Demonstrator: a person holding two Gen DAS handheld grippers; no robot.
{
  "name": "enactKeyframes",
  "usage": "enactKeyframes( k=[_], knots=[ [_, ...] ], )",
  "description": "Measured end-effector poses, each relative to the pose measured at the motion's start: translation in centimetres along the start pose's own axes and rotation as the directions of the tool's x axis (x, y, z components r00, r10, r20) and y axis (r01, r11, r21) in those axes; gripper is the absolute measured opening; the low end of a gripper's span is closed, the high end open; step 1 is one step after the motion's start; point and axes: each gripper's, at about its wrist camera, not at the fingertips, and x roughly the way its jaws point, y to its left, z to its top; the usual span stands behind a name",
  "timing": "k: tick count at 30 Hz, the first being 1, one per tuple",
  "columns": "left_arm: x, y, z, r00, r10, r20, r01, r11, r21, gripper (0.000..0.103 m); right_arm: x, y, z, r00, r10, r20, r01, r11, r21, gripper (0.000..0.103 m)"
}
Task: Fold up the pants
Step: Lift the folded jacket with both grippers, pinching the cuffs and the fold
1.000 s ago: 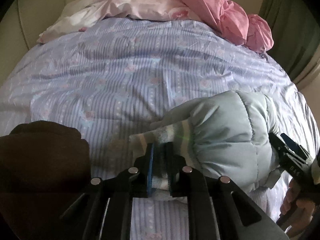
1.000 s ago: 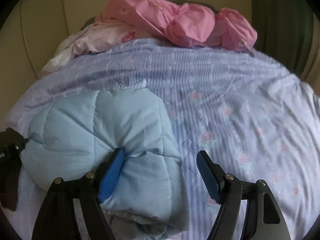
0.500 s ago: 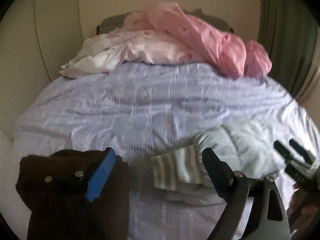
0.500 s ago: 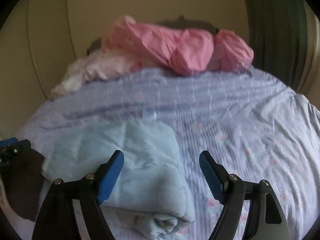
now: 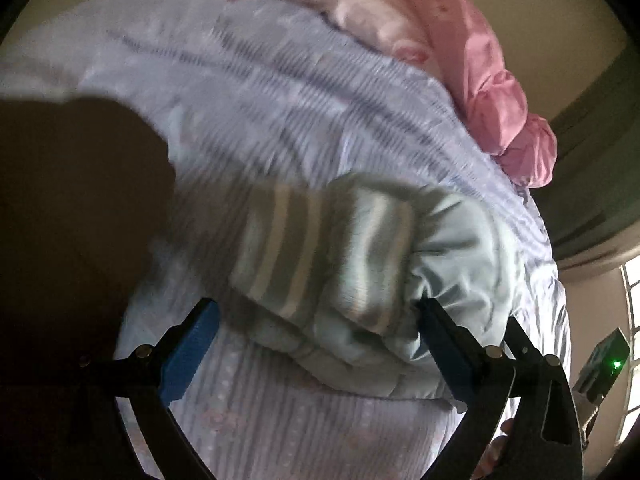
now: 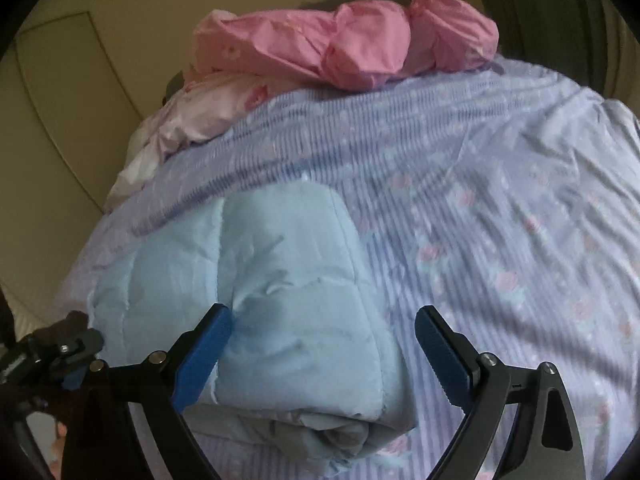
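The light blue padded pants (image 6: pixel 280 312) lie folded into a thick bundle on the bed. Their grey-and-white striped cuff (image 5: pixel 320 248) faces the left wrist view, which is blurred. My left gripper (image 5: pixel 316 344) is open, its blue pads either side of the cuff end and just in front of it. My right gripper (image 6: pixel 324 356) is open above the bundle's right edge, its left pad (image 6: pixel 204 356) over the pants. The left gripper also shows in the right wrist view (image 6: pixel 60 356) at the far left.
The bed has a lilac striped floral cover (image 6: pixel 500 208). A pink crumpled quilt (image 6: pixel 360 44) and pale pink bedding (image 6: pixel 208 116) lie at the head. A dark brown garment (image 5: pixel 72 220) lies left of the pants. A cream wall stands on the left.
My left gripper let go of the striped cuff and opened wide, pulled back, then came in close to the cuff again. My right gripper stayed open over the bundle and lifted slightly.
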Motion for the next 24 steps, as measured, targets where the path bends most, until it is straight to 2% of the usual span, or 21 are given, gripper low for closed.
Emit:
enactKeyframes(
  k=[5, 7, 9, 13, 16, 18, 22, 24],
  knots=[
    [1.7, 0.8, -0.6, 1.0, -0.01, -0.006, 0.01, 1.0, -0.01, 0.103, 1.6, -0.6, -0.8, 0.998, 0.037, -0.046, -0.036, 0.999, 0.025, 0.093],
    [2.2, 0.9, -0.6, 0.999, -0.042, -0.007, 0.042, 0.999, -0.017, 0.101, 2.3, -1.1, -1.1, 0.996, 0.067, -0.059, -0.064, 0.997, 0.053, 0.093],
    [2.9, 1.1, -0.4, 0.995, -0.102, -0.02, 0.101, 0.994, -0.03, 0.093, 2.6, -1.4, -1.4, 0.995, 0.079, -0.058, -0.075, 0.995, 0.065, 0.093],
    [3.6, 1.7, -0.2, 0.99, -0.136, -0.023, 0.135, 0.989, -0.06, 0.092, 3.1, -1.1, -1.5, 0.995, 0.086, -0.052, -0.083, 0.995, 0.052, 0.092],
    [3.8, 2.1, -0.2, 0.986, -0.164, -0.024, 0.162, 0.984, -0.081, 0.089, 3.7, -0.7, -1.6, 0.989, 0.136, -0.059, -0.132, 0.989, 0.065, 0.08],
    [3.5, 2.1, -0.2, 0.984, -0.175, -0.025, 0.172, 0.981, -0.085, 0.079, 3.8, -0.6, -1.7, 0.989, 0.141, -0.054, -0.137, 0.988, 0.078, 0.078],
    [1.9, 1.5, -0.3, 0.988, -0.153, 0.008, 0.153, 0.986, -0.059, 0.065, 2.7, 0.0, -1.6, 0.989, 0.145, -0.027, -0.143, 0.988, 0.05, 0.06],
    [0.8, 0.9, -0.1, 0.989, -0.143, 0.04, 0.144, 0.989, -0.024, 0.057, 1.8, 0.3, -1.5, 0.989, 0.149, -0.005, -0.149, 0.988, 0.04, 0.055]
  ],
)
